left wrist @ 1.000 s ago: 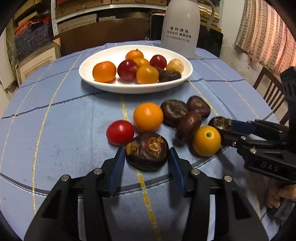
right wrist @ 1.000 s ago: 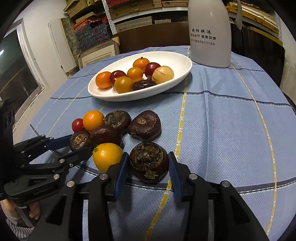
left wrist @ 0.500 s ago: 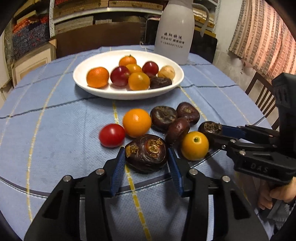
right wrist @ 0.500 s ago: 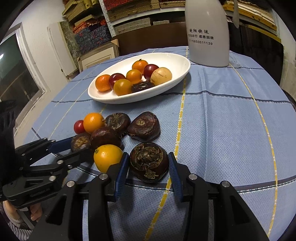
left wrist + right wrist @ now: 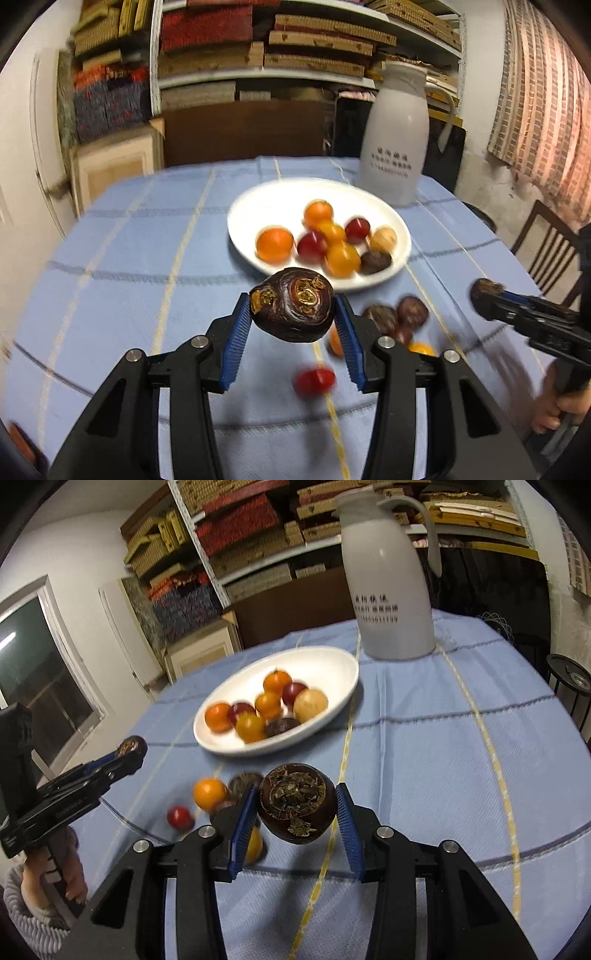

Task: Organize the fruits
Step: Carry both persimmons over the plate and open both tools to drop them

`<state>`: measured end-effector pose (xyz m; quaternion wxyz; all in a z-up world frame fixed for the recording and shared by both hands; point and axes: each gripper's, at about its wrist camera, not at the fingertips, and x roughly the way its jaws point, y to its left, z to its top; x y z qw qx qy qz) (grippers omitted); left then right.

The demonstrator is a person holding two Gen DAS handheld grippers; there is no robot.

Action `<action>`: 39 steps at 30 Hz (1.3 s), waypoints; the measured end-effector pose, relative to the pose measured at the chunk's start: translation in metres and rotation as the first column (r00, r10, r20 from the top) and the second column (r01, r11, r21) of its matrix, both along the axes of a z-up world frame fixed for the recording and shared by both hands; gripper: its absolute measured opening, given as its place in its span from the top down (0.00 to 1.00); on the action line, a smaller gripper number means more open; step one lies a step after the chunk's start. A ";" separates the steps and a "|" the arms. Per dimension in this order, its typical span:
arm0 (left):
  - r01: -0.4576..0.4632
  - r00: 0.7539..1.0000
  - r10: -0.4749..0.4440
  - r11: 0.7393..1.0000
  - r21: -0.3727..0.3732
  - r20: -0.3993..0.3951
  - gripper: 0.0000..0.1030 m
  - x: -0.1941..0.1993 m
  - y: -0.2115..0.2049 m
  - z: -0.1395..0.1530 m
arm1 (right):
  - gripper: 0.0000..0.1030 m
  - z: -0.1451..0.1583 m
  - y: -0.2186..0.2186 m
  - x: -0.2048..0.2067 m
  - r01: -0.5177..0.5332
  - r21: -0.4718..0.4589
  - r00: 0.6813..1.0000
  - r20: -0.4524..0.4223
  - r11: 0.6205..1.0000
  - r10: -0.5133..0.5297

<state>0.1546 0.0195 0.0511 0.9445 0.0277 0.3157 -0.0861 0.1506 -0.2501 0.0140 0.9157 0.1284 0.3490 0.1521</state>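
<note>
Dark, slick-skinned water chestnuts, one [image 5: 291,309] pinched in the left gripper [image 5: 292,321] and one [image 5: 296,802] in the right gripper [image 5: 295,812], both raised short of the white plate [image 5: 251,206], could roll from the blue pads, scattering loose fruit.

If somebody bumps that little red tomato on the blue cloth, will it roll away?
Probably: the small round red tomato looks smooth, with nothing beside it. The woven blue tablecloth may slow it. It seems light.

Two raised wrist fisheyes, side by side, both facing the white plate [image 5: 400,254] across the table [image 5: 424,746].
</note>
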 end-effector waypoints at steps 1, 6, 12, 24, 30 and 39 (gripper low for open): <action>-0.003 1.000 0.003 1.000 0.006 0.009 0.57 0.004 0.000 0.005 | 0.58 0.007 -0.002 0.003 0.000 -0.006 1.000 0.007 1.000 0.000; -0.019 0.998 0.018 1.000 0.008 0.056 0.57 0.031 -0.003 0.030 | 0.58 0.041 -0.009 0.018 0.007 -0.041 0.999 0.052 0.999 -0.005; -0.026 0.997 0.024 1.000 0.017 0.079 0.57 0.070 -0.015 0.035 | 0.58 0.068 -0.009 0.048 0.019 -0.050 0.994 0.106 0.999 -0.013; -0.030 0.998 0.026 0.997 0.076 0.060 0.57 0.143 -0.029 -0.003 | 0.58 0.035 0.029 0.137 0.005 -0.035 0.999 0.049 0.999 -0.003; -0.015 0.999 0.012 0.997 0.075 0.039 0.57 0.170 -0.033 -0.019 | 0.58 0.013 0.041 0.168 0.001 -0.053 1.000 0.010 0.999 0.000; 0.018 1.000 -0.018 0.995 0.101 -0.004 0.56 0.188 -0.047 -0.040 | 0.58 -0.012 0.048 0.181 -0.020 -0.074 0.999 -0.034 0.997 0.018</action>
